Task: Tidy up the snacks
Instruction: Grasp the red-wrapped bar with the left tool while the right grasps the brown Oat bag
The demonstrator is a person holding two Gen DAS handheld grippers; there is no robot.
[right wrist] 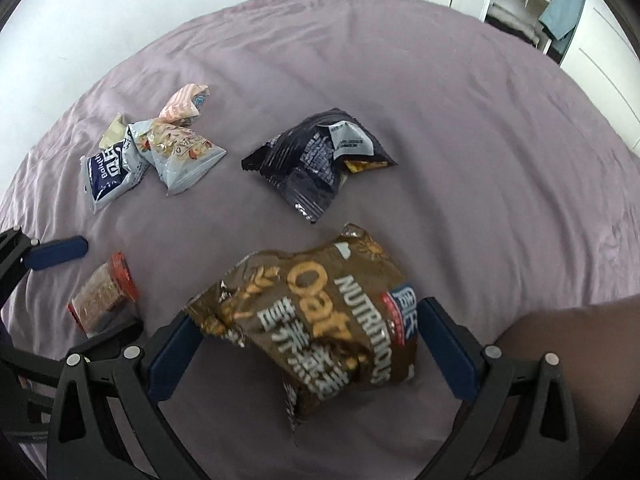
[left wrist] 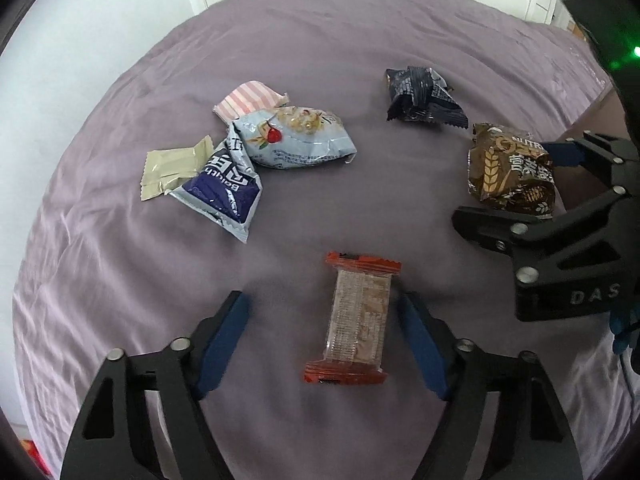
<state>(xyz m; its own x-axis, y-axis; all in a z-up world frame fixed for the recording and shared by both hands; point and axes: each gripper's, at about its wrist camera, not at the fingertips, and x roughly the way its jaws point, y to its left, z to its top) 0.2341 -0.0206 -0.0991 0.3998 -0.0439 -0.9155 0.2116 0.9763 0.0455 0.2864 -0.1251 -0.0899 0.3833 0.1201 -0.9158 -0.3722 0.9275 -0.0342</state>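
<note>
A snack bar (left wrist: 358, 316) in a clear wrapper with red ends lies on the purple bedsheet (left wrist: 320, 40). My left gripper (left wrist: 324, 298) is open and straddles it. The bar is close to the right-hand pad, with a wide gap to the left-hand one. The same bar (right wrist: 100, 296) and left gripper (right wrist: 112, 287) show at the left of the right wrist view. A crumpled brown oat bag (right wrist: 320, 312) fills the space between the fingers of my right gripper (right wrist: 308, 312), which stand wide with both pads at its sides. That bag (left wrist: 512, 172) and right gripper (left wrist: 504, 182) show at the right of the left wrist view.
A black packet (left wrist: 424, 98) lies beyond the brown bag. Further left sits a pile: a pale blue packet (left wrist: 296, 140), a dark blue one (left wrist: 224, 184), a beige one (left wrist: 172, 172) and a pink striped one (left wrist: 248, 100). The bed's edge runs just right of the brown bag. White wardrobes stand behind.
</note>
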